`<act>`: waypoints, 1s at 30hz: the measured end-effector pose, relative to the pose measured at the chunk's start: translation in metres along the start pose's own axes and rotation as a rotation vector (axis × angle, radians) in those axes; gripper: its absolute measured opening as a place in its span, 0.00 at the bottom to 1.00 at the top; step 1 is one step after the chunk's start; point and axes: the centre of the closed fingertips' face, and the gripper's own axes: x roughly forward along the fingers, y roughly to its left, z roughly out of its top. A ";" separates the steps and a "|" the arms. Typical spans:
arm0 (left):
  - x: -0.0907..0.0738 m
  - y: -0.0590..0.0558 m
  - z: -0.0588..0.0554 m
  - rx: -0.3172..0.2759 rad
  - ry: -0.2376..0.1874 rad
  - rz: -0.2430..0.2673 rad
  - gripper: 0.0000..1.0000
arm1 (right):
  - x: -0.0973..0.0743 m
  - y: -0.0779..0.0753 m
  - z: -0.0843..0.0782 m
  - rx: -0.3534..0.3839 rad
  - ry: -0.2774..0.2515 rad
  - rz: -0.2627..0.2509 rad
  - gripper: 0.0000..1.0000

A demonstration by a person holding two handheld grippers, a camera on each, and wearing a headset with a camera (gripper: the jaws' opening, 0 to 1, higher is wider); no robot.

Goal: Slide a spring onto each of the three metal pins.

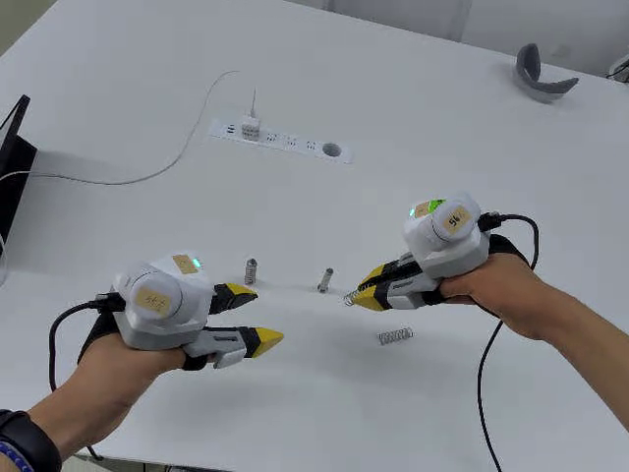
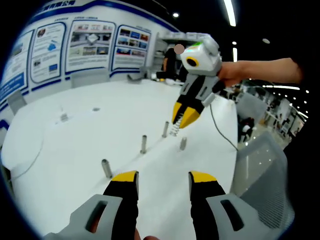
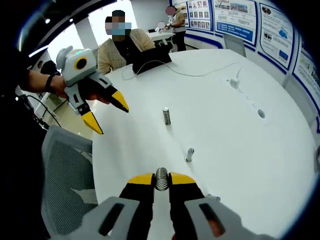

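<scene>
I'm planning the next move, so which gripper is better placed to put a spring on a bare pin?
Right. The right gripper is shut on a spring, with its tips near a bare pin. The left gripper is open, empty and farther from that pin.

A wide white worktop [image 1: 118, 88] is stretching across the room. A white power strip [image 1: 280, 141] is lying on it, with a thin cable [image 1: 98, 181] trailing away. Display boards [image 2: 90, 45] with blue edges are hanging in a row at the far side. Long ceiling lights [image 2: 231, 12] are glowing overhead. A grey mesh chair [image 3: 67, 175] is standing beside the worktop's edge.
</scene>
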 end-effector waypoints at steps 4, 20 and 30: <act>-0.002 0.003 -0.004 -0.010 0.006 0.007 0.44 | 0.005 -0.004 -0.002 -0.026 0.023 0.000 0.12; -0.013 0.021 -0.018 -0.055 0.022 0.072 0.53 | 0.018 -0.028 0.004 -0.066 0.058 -0.007 0.12; -0.018 0.025 -0.027 -0.065 0.049 0.099 0.60 | 0.020 -0.040 0.012 -0.112 0.084 -0.012 0.12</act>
